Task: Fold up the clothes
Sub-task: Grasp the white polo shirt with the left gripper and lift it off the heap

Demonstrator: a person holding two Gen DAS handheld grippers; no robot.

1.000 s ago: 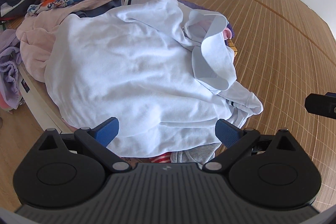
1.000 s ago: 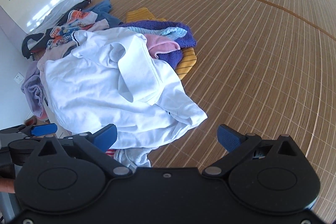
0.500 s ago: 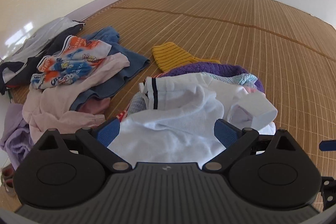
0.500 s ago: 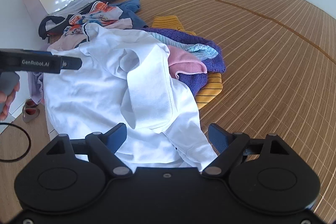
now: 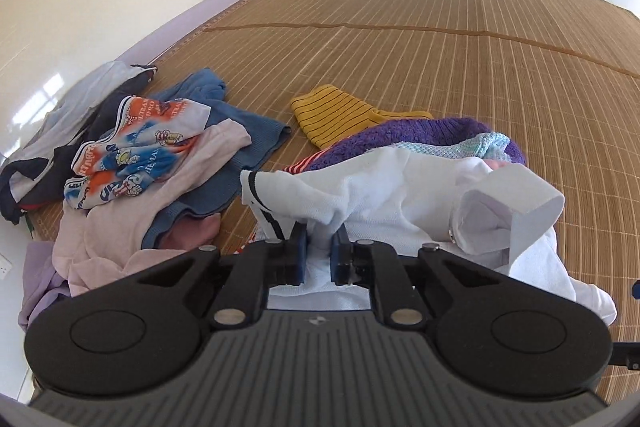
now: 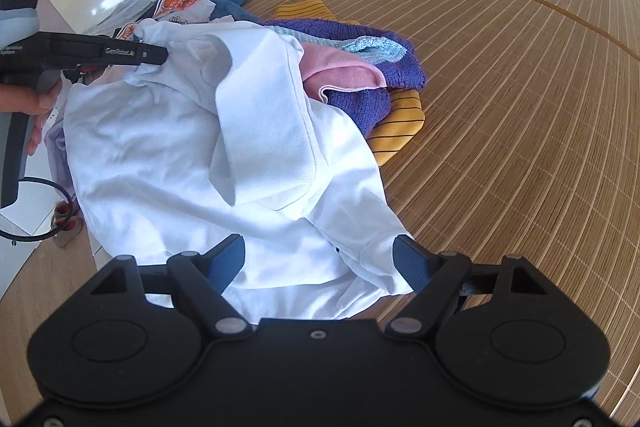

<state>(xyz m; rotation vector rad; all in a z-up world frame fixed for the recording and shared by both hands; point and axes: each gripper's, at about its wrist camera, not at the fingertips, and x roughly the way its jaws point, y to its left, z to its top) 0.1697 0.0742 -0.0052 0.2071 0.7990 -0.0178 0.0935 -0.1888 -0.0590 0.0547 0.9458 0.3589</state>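
Note:
A white shirt [image 5: 400, 195] with a dark-striped cuff lies crumpled on top of a clothes pile on the bamboo mat. My left gripper [image 5: 319, 255] is shut on a fold of its fabric near the striped sleeve. In the right wrist view the same white shirt [image 6: 208, 147] spreads wide and the left gripper [image 6: 154, 55] shows at the upper left, pinching its far edge. My right gripper [image 6: 320, 263] is open, its blue pads either side of the shirt's near corner, holding nothing.
Under the shirt lie a purple knit [image 5: 420, 135], a pink garment [image 6: 340, 71] and a yellow striped garment [image 5: 340, 111]. Left of them are a blue garment [image 5: 240, 131], a printed shirt [image 5: 132, 151] and a pale pink garment [image 5: 120, 227]. Bare bamboo mat [image 6: 520, 87] extends right.
My left gripper has closed on the white shirt's fabric; half a second ago it was open. My right gripper has moved closer over the shirt's near corner and stays open.

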